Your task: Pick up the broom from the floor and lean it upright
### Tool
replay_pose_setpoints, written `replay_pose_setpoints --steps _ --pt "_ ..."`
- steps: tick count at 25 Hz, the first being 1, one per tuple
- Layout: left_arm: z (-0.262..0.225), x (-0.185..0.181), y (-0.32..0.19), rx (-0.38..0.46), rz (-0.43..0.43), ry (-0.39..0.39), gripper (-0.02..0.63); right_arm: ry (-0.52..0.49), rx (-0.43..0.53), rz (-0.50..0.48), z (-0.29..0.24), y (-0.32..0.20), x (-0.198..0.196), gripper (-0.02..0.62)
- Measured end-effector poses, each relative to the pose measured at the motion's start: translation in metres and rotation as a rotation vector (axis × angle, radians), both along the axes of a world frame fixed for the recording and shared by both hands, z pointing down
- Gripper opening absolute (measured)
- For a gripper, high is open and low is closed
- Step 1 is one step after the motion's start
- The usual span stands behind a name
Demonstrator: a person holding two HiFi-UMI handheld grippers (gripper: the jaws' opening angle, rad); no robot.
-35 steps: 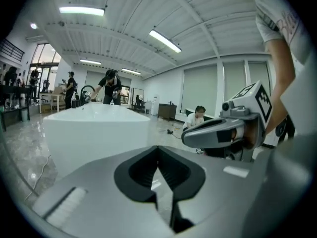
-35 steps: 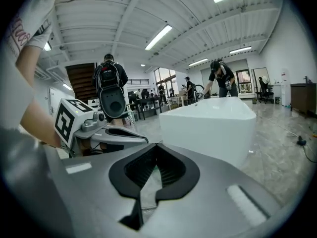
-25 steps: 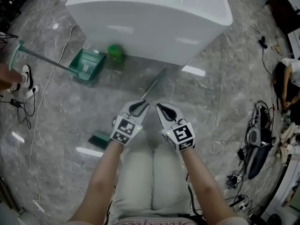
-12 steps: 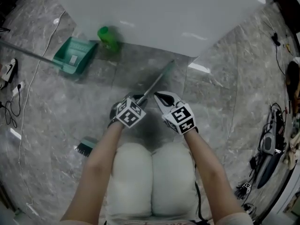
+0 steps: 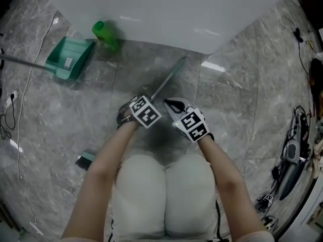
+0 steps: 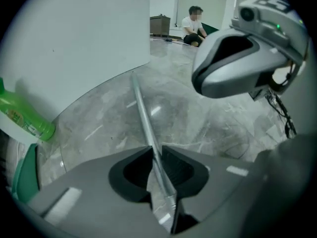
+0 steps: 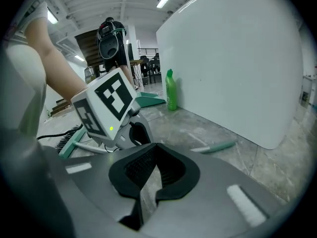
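Observation:
The broom lies flat on the grey marble floor. Its thin metal handle [image 5: 169, 77] runs from a green tip near the white block to the brush head [image 5: 85, 159] at lower left. My left gripper [image 5: 129, 116] points steeply down at the middle of the handle. In the left gripper view the handle [image 6: 141, 113] passes between the jaws [image 6: 156, 148], which are closing, with their tips against it. My right gripper [image 5: 167, 104] hovers just right of the handle, shut and holding nothing [image 7: 155, 145]. The right gripper view shows the green handle tip [image 7: 223, 145] and brush head [image 7: 69, 135].
A large white block [image 5: 166, 9] stands just beyond the broom's tip. A green bottle [image 5: 103, 34] and a green dustpan [image 5: 68, 59] with a long handle sit at its left corner. Cables and gear [image 5: 295, 155] lie at right. A person [image 6: 193, 26] sits far off.
Both grippers have dropped from knee height to the floor. The left one tipped downward and came onto the broom handle. The head view has leaned closer to the white block.

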State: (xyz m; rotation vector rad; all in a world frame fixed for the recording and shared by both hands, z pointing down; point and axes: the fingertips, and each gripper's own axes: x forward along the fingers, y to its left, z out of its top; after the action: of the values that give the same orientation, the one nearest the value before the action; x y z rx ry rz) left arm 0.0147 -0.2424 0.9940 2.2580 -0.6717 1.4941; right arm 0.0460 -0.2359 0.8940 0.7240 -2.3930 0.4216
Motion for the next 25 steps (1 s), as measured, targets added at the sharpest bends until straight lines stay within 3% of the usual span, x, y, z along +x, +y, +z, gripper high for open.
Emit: replay_pose_setpoints --steps 4,8,9,10,13,20,23,25 --pt "0.001 0.001 -0.003 -0.092 -0.072 -0.005 0.052 0.002 0.009 0.009 -0.002 -0.002 0.006 0.002" --pt "0.002 0.007 -0.004 -0.082 -0.051 -0.008 0.102 0.01 0.024 -0.014 -0.005 -0.005 0.005 0.002" --pt "0.003 0.008 -0.006 -0.073 -0.059 -0.009 0.127 0.017 0.028 -0.028 -0.005 -0.005 0.004 0.002" --pt "0.004 0.007 -0.009 -0.064 -0.072 -0.009 0.235 0.023 0.031 -0.041 -0.005 -0.005 0.003 0.002" --pt "0.012 -0.003 -0.014 -0.057 -0.114 -0.023 0.249 0.029 0.037 -0.062 -0.005 -0.002 0.002 0.002" --pt "0.019 -0.005 -0.013 -0.098 -0.114 -0.034 0.206 0.033 0.031 -0.059 0.001 0.003 0.004 0.002" --pt "0.02 -0.005 -0.013 -0.089 -0.154 -0.021 0.099 0.031 0.038 -0.044 -0.001 0.0 0.005 0.002" --pt "0.019 -0.006 -0.015 -0.101 -0.218 0.026 0.086 0.036 0.048 -0.048 -0.005 -0.001 0.006 0.002"
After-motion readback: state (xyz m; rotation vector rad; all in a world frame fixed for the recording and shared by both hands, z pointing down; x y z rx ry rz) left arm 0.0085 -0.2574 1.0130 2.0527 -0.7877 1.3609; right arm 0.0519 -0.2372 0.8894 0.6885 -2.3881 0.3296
